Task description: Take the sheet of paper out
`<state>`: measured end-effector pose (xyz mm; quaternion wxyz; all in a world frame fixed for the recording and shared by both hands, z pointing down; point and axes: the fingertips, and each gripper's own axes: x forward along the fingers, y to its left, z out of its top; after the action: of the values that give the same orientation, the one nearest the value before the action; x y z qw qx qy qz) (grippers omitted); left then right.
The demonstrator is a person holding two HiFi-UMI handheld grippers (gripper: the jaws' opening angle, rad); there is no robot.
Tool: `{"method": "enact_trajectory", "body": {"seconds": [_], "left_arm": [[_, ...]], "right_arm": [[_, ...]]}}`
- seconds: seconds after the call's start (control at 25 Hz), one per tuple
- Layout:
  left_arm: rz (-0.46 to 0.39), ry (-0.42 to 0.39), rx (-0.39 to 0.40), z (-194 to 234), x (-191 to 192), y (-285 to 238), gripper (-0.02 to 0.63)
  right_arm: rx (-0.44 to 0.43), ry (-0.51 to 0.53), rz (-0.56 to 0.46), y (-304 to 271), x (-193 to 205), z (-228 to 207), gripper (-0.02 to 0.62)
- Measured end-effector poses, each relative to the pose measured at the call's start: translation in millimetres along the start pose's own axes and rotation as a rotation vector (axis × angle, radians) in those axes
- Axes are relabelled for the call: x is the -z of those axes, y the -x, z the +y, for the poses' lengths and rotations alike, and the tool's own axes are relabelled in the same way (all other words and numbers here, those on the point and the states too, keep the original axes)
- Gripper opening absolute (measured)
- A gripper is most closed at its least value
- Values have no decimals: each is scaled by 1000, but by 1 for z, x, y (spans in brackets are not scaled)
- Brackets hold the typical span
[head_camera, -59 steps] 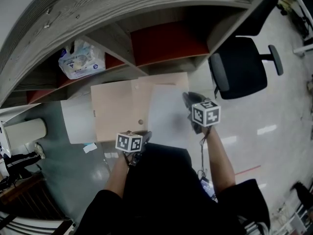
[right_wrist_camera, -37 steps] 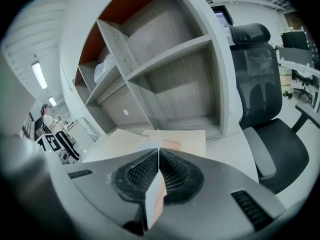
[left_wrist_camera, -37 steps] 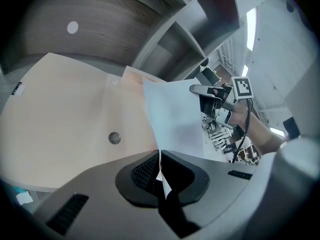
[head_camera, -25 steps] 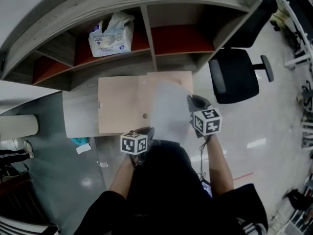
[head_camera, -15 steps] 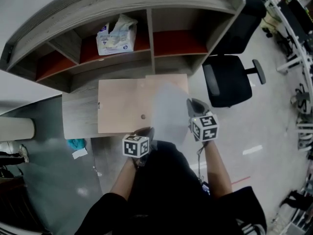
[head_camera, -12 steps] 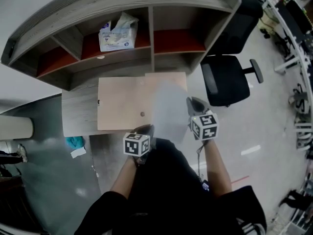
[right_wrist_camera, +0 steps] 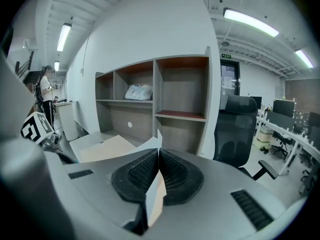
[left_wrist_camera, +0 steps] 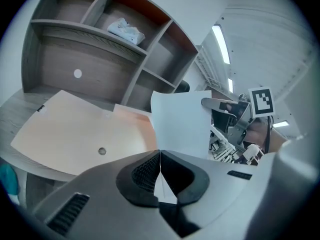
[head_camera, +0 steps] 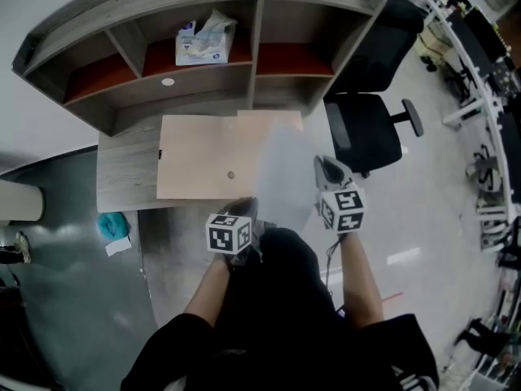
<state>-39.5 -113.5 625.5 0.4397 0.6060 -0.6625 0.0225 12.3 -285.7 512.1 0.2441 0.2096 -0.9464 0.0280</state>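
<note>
1. At the left middle of the head view, the open tan folder point(head_camera: 203, 157) is lying on the grey surface point(head_camera: 122, 182).
2. The left claw point(head_camera: 242, 212) is pinching tight on the bottom corner of the sheet of paper point(head_camera: 285, 177).
3. The sheet is hanging in the middle, and seems to be up off the folder.
4. The right claw point(head_camera: 327, 169) is pinching tight on the sheet's right edge.
5. The taking-out step looks nearly done. Next, I think both claws should carry the sheet away together, gripping evenly so it is not tearing.
</note>
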Motion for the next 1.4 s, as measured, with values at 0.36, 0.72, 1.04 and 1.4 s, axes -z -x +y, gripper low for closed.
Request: {"method": "enact_trajectory", "body": {"seconds": [0.36, 0.72, 1.04, 1.4], "left_arm": [[-55, -3, -57, -34, -8, -4, 46], [-179, -118, -97, -93, -27, -17, 44], [-213, -218, -78, -126, -35, -28, 44], [-238, -243, -75, -131, -48, -27, 44]], "right_arm": [[-2, 51, -41, 24, -13, -15, 17], [52, 76, -157, 69, -35, -64, 17], [98, 85, -229, 100, -46, -89, 17], [128, 90, -272, 108, -57, -96, 17]]}}
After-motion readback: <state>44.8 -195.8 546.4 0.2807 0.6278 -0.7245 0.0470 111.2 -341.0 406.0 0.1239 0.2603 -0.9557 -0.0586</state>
